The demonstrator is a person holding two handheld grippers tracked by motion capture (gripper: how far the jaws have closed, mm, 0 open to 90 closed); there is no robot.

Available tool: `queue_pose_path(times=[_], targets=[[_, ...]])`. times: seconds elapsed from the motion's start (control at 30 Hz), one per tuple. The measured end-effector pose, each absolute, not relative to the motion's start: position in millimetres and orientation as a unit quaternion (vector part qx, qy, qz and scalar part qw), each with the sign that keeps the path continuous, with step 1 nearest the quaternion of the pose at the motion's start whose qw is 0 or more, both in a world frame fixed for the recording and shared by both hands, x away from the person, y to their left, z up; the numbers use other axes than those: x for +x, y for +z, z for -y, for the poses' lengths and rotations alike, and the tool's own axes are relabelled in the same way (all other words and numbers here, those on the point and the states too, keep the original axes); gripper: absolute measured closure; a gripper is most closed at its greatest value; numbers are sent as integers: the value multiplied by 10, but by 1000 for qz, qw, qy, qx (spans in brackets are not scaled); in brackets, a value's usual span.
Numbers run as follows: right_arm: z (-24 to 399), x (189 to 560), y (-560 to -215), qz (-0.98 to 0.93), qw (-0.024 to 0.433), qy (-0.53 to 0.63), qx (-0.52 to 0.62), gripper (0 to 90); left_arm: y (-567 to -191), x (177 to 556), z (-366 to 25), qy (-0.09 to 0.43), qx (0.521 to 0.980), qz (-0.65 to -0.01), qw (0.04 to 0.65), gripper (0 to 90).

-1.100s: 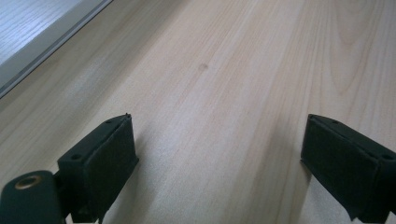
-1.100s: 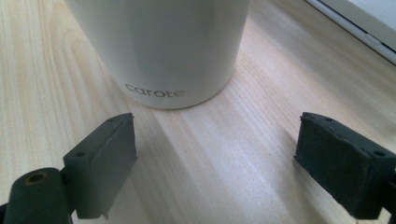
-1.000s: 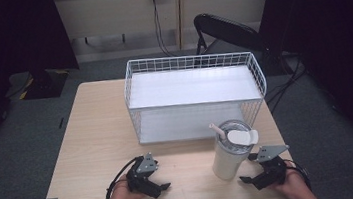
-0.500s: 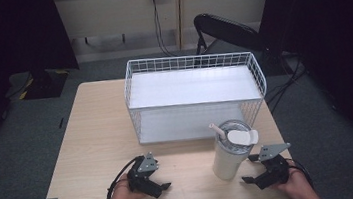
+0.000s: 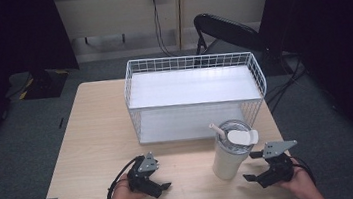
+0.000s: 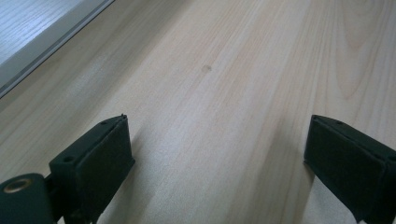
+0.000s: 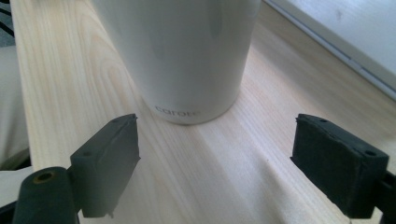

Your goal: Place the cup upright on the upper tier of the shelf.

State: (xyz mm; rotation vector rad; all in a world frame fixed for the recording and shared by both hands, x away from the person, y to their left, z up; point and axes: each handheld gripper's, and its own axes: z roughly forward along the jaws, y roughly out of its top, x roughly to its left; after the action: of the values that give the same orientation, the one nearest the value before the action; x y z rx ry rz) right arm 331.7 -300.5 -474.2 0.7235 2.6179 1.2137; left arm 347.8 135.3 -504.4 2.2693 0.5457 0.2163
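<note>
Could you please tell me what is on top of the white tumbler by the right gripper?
The white tumbler carries a clear lid with a white flap, and a pale straw pokes up through it. The lid and opaque wall hide whatever is inside.

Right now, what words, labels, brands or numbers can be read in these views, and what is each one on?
"carote": pale grey lettering low on the wall of the white tumbler, just above its base, read in the right gripper view.
Nothing else is legible: the tumbler's lid, the wire basket and the table carry no readable marks.
</note>
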Motion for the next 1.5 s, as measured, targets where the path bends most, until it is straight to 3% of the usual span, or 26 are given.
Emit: queue_pose_path(times=[0.43,1.5], targets=[[2945,3321,-4506,-847,75,463,251,142,-5045,3478,-1353,85,892,-215,388,70],[2695,3355,-4399,-830,77,497,240,125,-5044,3475,-1347,86,892,-217,388,67]])
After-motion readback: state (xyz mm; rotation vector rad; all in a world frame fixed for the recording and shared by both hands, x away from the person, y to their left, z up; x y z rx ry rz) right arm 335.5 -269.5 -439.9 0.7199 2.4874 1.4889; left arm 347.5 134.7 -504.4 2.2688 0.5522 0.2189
